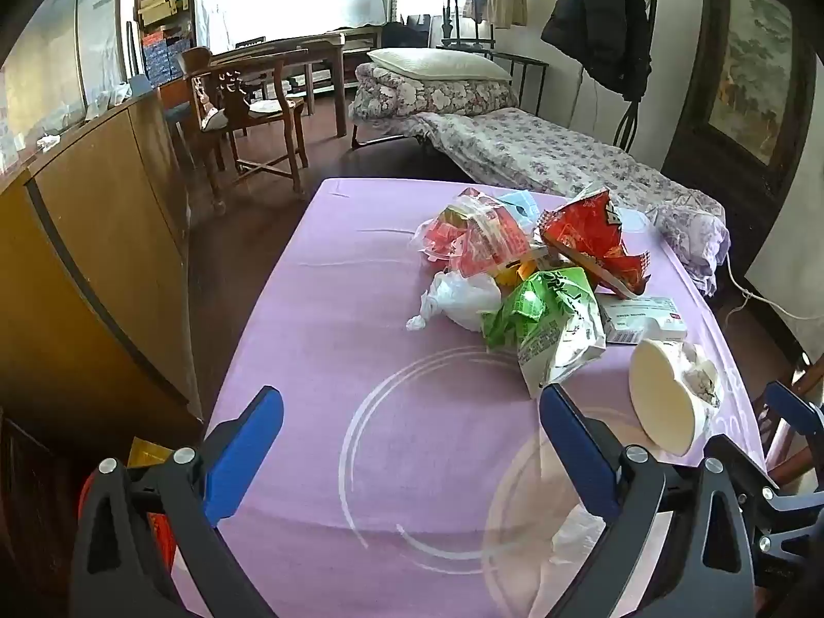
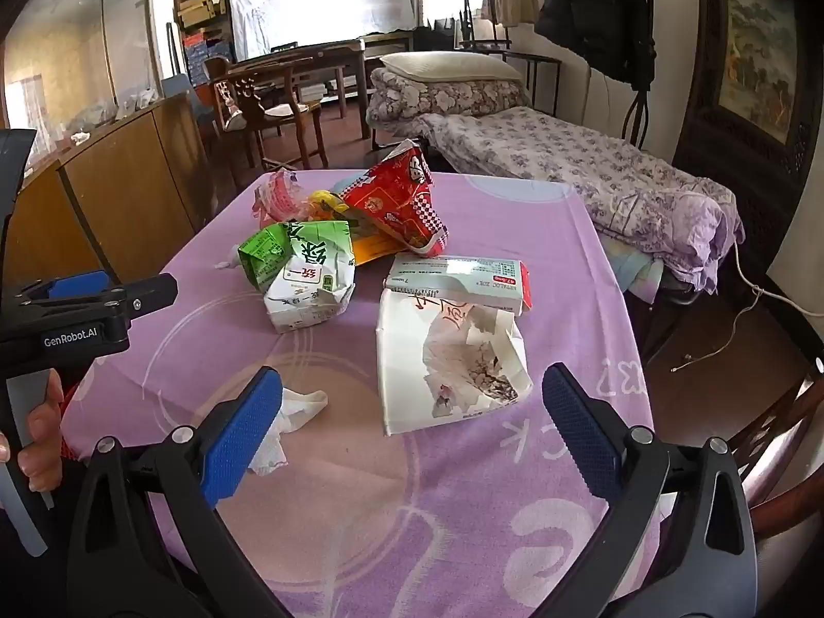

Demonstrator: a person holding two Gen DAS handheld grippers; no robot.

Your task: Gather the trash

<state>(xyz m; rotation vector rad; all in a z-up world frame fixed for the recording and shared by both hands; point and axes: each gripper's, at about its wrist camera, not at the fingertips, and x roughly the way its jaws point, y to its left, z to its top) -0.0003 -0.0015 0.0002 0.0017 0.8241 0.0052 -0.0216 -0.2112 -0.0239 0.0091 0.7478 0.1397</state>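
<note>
Left gripper [image 1: 412,443]: jaws wide apart, holding nothing, above the purple tablecloth [image 1: 319,319].
Right gripper [image 2: 412,427]: jaws wide apart, holding nothing.
Trash, ahead of both tools on the cloth:
- crushed paper cup [image 2: 448,360], just ahead of the right gripper, between its fingers;
- crumpled tissue [image 2: 288,417], touching its left finger;
- green-and-white carton [image 2: 304,273], farther ahead;
- medicine box [image 2: 458,278] behind the cup;
- red snack bag [image 2: 401,201], farthest.

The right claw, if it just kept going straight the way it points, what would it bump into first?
Most likely the crushed white paper cup, which lies on its side between the open right claw fingers, just ahead. The crumpled tissue sits by the left finger, off the line. Depth is hard to judge.
</note>
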